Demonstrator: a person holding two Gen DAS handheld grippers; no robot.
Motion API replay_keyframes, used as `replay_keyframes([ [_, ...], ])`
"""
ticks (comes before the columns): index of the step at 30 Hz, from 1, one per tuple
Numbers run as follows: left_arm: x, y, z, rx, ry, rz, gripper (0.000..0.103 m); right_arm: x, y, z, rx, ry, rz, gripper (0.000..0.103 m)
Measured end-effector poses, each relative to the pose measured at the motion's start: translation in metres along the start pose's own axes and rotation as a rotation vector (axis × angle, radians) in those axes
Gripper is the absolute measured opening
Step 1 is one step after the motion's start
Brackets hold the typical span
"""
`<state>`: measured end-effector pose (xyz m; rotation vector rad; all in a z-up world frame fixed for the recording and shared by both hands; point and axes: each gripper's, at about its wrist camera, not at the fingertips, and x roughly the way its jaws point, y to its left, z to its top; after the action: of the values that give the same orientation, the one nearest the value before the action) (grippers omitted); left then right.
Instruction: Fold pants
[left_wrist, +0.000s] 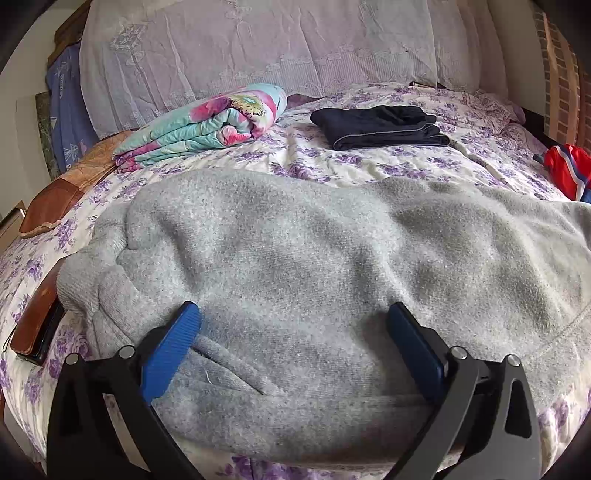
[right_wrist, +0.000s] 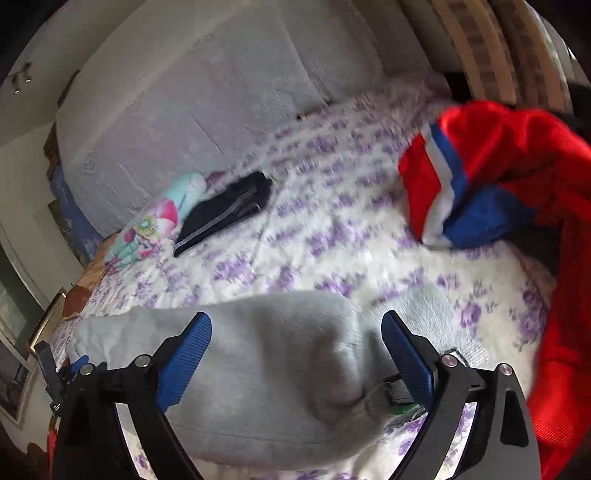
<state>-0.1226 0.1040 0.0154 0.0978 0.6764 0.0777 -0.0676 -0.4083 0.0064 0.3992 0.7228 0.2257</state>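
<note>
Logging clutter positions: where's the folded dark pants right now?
The folded dark pants lie far back on the floral bedspread, just right of the folded floral quilt in both wrist views and beyond the gray pants.

Motion blur smears the red garment and floral bedspread.

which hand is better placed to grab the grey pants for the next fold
Left, probably. The left tool is open, straddling a broad spread of the grey pants. The right tool is also open but over a narrow end.
</note>
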Motion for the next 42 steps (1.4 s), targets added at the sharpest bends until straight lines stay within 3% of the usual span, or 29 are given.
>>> replay_keyframes([
  [1,-0.001,0.000,-0.001,-0.001,-0.002,0.001,0.099,0.019,-0.022,-0.006,0.060,0.074,0.046,0.095],
  [2,-0.001,0.001,-0.001,0.000,-0.004,-0.001,0.099,0.014,-0.028,-0.009,0.060,0.012,0.093,0.094],
  [4,-0.002,0.001,-0.002,0.004,-0.005,-0.001,0.099,-0.008,-0.028,-0.009,0.110,0.000,0.095,0.092],
  [7,-0.002,0.001,-0.002,0.007,-0.004,-0.003,0.099,-0.060,-0.028,-0.017,0.165,-0.134,0.170,0.093],
  [10,-0.002,0.002,-0.002,0.006,-0.006,-0.004,0.099,-0.068,-0.032,-0.035,0.165,-0.050,0.197,0.093],
  [13,-0.003,0.001,-0.002,0.002,-0.007,-0.001,0.099,-0.054,-0.053,-0.057,0.249,0.049,0.218,0.093],
  [18,-0.005,0.000,-0.003,-0.001,-0.014,0.006,0.099,-0.044,-0.058,-0.054,0.291,0.018,0.228,0.093],
  [26,-0.009,0.001,-0.009,-0.003,-0.033,0.002,0.099,-0.021,-0.055,-0.034,0.288,0.014,0.137,0.091],
  [30,-0.013,-0.001,-0.018,0.005,-0.068,0.009,0.099,-0.021,-0.057,-0.042,0.263,-0.058,0.052,0.047],
  [33,-0.015,0.000,-0.019,-0.004,-0.077,0.008,0.099,-0.026,-0.053,-0.043,0.265,-0.102,0.067,0.033],
  [36,-0.015,0.000,-0.019,-0.005,-0.078,0.006,0.099,-0.044,-0.019,-0.027,0.168,-0.185,0.054,0.029],
  [39,-0.016,0.002,-0.019,-0.014,-0.090,-0.002,0.099,-0.058,0.045,-0.015,-0.051,-0.266,-0.002,0.029],
  [42,-0.017,0.003,-0.020,-0.023,-0.100,-0.014,0.099,-0.049,0.117,-0.020,-0.287,-0.287,-0.048,0.029],
])
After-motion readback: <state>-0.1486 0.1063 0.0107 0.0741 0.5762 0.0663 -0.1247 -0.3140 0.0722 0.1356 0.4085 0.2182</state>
